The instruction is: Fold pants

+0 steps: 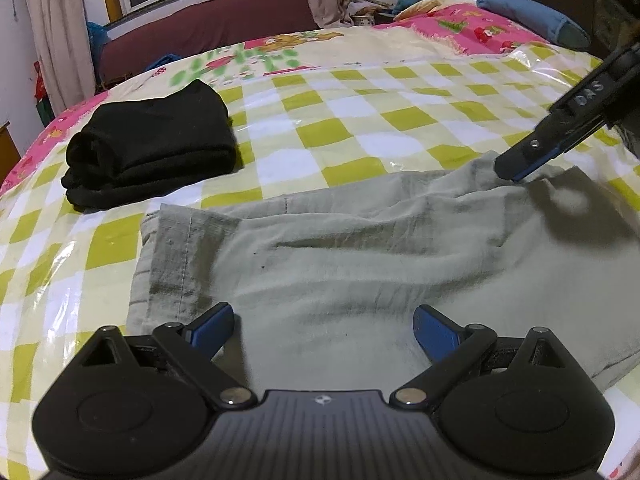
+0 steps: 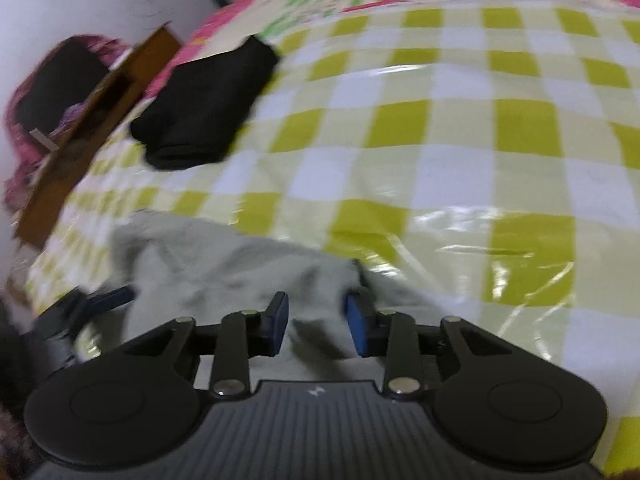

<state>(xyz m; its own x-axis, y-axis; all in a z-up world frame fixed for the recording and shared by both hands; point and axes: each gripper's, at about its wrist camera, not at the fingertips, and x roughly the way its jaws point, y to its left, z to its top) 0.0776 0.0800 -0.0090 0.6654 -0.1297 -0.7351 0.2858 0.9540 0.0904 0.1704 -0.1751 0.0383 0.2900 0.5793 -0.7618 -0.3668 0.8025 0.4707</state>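
I have my left tongs (image 1: 324, 332) spread wide, with nothing between the blue pads (image 1: 212, 330). They hang over the near part of the grey-green pants (image 1: 360, 248).

The pants lie flat on the bed (image 1: 400, 120), near the edge closest to me. The bed has a shiny cover with yellow and white squares. One hemmed end of the pants points to the left side of the bed.

My right tongs (image 2: 318, 320) are partly spread. They are over the far right edge of the pants. The cloth bunches up between the pads, but the picture is blurry and the pads do not seem to press on it.

A folded black cloth pile (image 1: 156, 144) sits well apart from the pants, toward the far left of the bed.
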